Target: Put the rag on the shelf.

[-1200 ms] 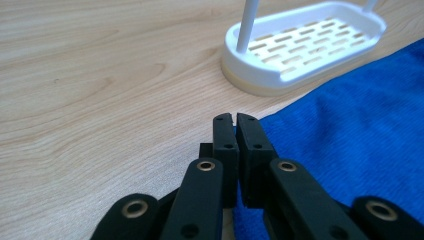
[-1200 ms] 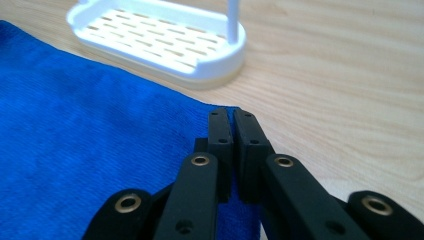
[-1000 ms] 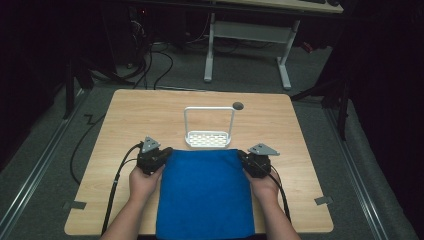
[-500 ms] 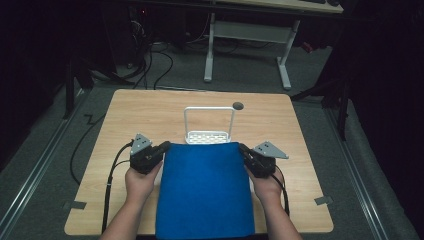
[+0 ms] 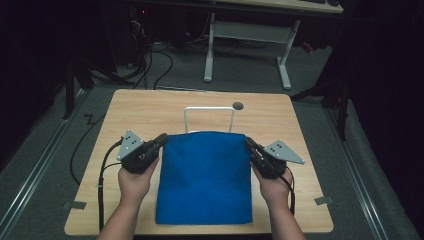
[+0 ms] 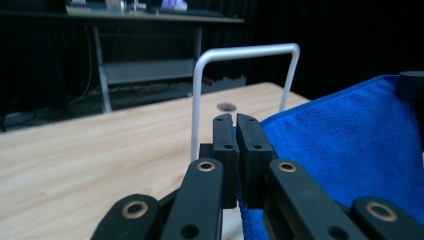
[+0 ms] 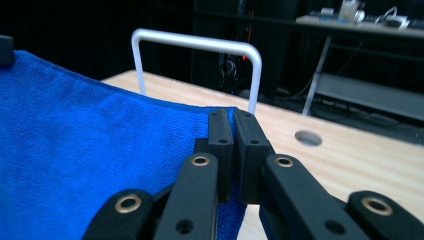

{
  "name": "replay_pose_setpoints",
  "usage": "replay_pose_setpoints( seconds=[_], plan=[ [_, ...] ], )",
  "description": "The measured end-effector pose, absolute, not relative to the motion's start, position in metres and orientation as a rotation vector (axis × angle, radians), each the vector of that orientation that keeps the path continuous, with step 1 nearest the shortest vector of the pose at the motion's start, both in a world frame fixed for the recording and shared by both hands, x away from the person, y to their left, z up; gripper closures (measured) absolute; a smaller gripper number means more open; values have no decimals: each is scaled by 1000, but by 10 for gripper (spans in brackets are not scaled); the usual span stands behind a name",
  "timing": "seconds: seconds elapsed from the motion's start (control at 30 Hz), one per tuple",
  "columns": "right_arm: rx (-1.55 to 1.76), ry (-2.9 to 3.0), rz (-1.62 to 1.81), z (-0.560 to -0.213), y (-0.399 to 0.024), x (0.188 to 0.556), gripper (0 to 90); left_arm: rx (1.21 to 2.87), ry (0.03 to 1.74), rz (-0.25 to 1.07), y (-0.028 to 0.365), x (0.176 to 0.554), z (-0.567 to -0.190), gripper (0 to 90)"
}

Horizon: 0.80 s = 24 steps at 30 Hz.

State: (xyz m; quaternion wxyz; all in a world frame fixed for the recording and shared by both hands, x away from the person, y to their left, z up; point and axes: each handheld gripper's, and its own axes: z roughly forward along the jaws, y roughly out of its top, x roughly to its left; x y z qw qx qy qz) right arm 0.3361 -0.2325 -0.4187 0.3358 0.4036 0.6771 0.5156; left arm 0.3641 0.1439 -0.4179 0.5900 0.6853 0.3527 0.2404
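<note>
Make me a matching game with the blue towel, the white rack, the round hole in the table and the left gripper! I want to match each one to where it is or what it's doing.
Things:
1. blue towel
2. white rack
3. round hole
4. left gripper

Places or states:
A. in the tabletop near the far edge
B. stretched between both grippers
C. shut on the towel's left corner
D. standing upright just beyond the towel's far edge

Pairs: 1-B, 2-D, 3-A, 4-C
</note>
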Motion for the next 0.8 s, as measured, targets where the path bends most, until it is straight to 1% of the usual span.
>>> replay_pose_setpoints(
  seconds=[0.5,0.8],
  plan=[
    [938,1632,1458,-375,-238,306,878,1475,703,625,150,332,-377,880],
    [887,1599,1476,-364,-235,295,878,1461,687,633,150,328,-372,882]
  ],
)
